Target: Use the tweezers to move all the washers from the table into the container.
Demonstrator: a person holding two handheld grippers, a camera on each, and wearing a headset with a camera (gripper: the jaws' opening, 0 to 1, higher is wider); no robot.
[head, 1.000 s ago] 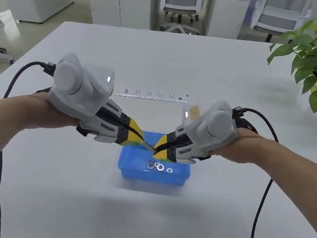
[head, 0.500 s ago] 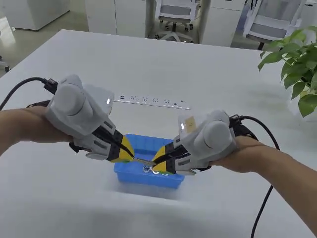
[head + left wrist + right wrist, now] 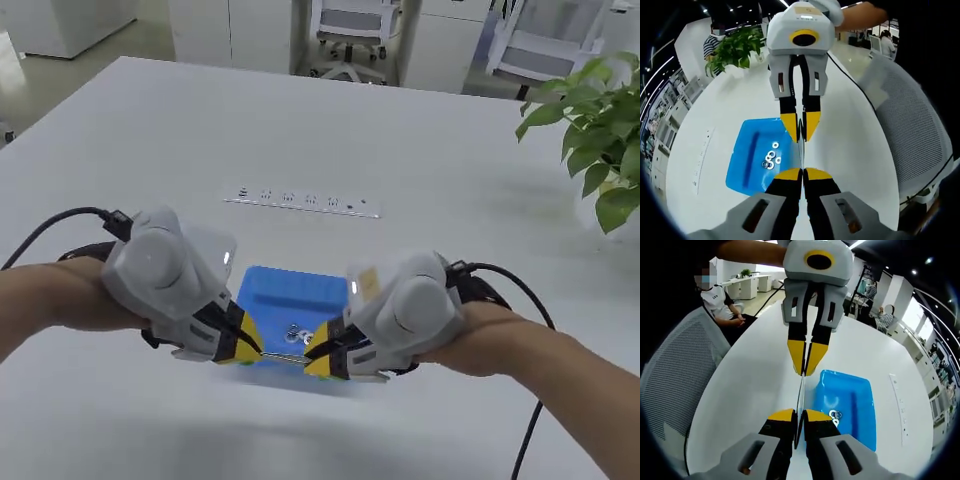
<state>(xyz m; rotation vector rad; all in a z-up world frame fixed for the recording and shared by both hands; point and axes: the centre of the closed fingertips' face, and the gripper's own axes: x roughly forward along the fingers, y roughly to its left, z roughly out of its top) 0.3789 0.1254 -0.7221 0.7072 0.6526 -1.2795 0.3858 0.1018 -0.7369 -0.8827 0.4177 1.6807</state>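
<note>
Thin metal tweezers [image 3: 285, 356] pinched level between left claw [image 3: 252, 350] and right claw [image 3: 312, 359]; silver washers [image 3: 295, 332] clustered in blue container [image 3: 285, 290] just beyond.

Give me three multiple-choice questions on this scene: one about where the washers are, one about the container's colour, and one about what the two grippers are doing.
1. Where do the washers lie?
A. loose on the table
B. inside the container
C. on a chair

2. What colour is the container?
A. blue
B. red
C. white

3. How do the left gripper and the right gripper stand?
A. both open
B. one open, one shut
C. both shut on the tweezers

Answers:
1 B: they lie clustered on the container's floor.
2 A: its walls and floor are blue.
3 C: each gripper's jaws pinch one end of the tweezers.
</note>
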